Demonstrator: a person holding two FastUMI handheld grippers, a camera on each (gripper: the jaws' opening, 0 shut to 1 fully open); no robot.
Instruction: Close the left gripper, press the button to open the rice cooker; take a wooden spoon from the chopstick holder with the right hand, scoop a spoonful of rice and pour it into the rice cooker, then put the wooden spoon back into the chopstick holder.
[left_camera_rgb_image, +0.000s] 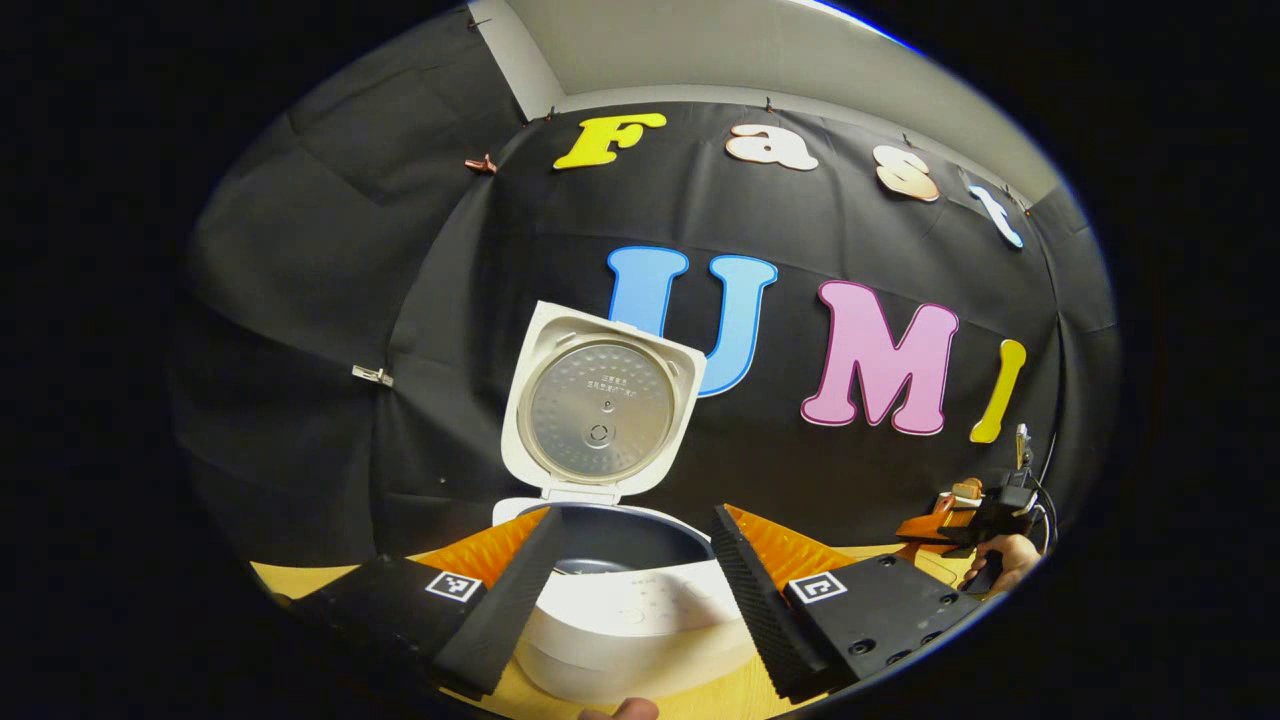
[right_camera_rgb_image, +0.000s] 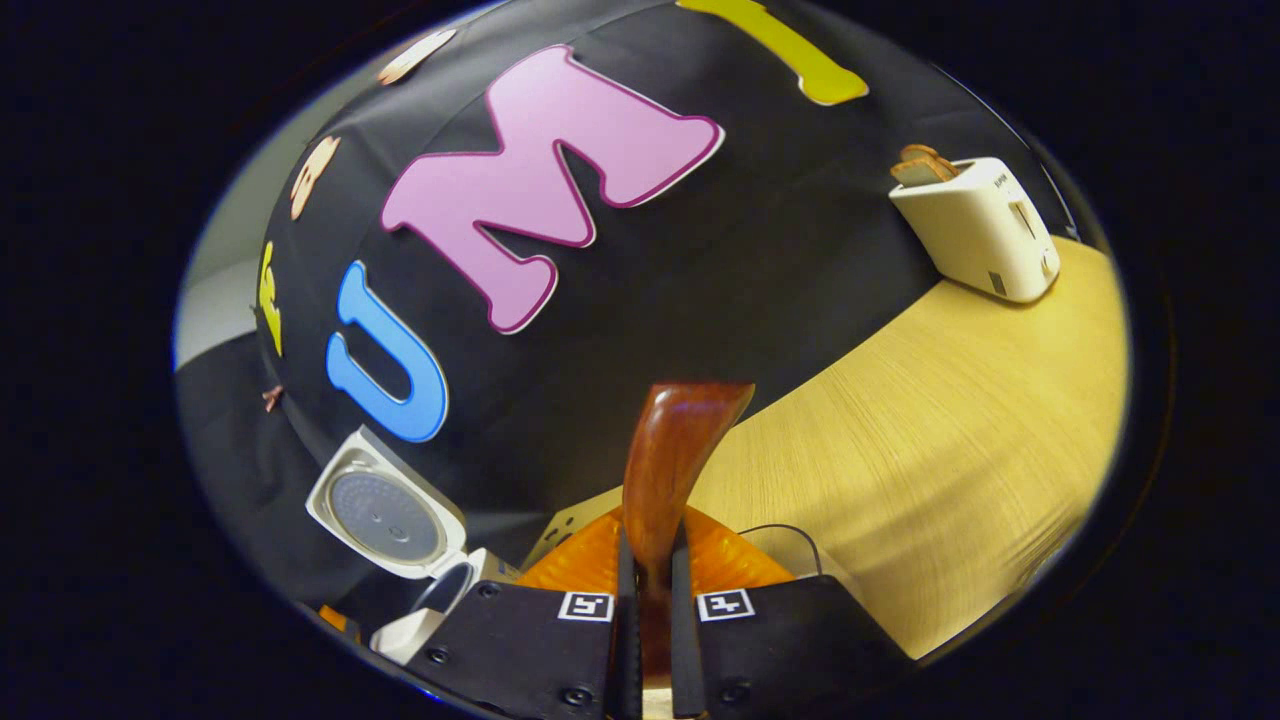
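- Clamped between both fingers of the right gripper (right_camera_rgb_image: 645, 600) was the wooden spoon (right_camera_rgb_image: 672, 470); in the right gripper view its bowl rose toward 12 o'clock, tilted slightly to 1 o'clock, and no rice could be seen on it.
- At about 8 o'clock in that view stood the rice cooker (right_camera_rgb_image: 425, 600), its lid (right_camera_rgb_image: 385, 515) already up.
- At 2 o'clock, well apart on the wooden table (right_camera_rgb_image: 950, 400), stood a white toaster (right_camera_rgb_image: 975, 230) with bread in its slot.
- In the left gripper view, the left gripper (left_camera_rgb_image: 630, 580) hung with its fingers spread apart, holding nothing, just before the open pot at 6 o'clock.
- I judged the step to be carrying the spoon: it should be kept level, the grip kept firm, and tipped only when the bowl is over the pot's mouth.
- The left gripper should keep away from the rim, so the spoon has room.
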